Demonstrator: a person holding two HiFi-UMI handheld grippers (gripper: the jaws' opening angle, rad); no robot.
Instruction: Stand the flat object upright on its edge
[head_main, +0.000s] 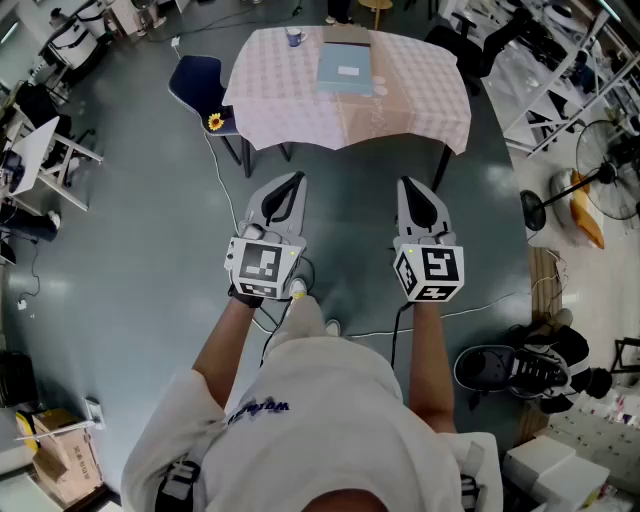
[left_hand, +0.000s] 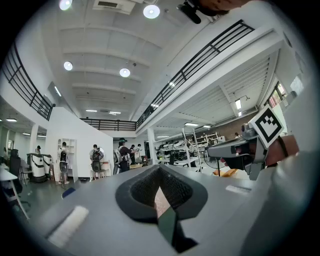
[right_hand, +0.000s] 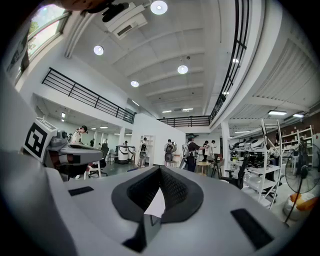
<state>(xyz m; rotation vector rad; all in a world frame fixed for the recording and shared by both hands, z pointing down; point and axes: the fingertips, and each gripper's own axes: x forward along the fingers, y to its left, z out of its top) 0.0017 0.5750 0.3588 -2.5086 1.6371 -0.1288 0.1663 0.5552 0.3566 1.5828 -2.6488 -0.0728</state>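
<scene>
Grippers: left gripper (head_main: 294, 182) and right gripper (head_main: 406, 186), jaws fully together, holding nothing, carried level over the floor; step in hand: approach, task seemingly not begun; next move calls for closing on the table (head_main: 290, 115) and parting jaws; flat object (head_main: 345, 68): thin pale-blue rectangle, lying flat mid-table, well apart from both.

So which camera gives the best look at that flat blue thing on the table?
The head view: the flat blue object lies in full sight on the table. Both gripper views look level across the room and show none of it.
</scene>
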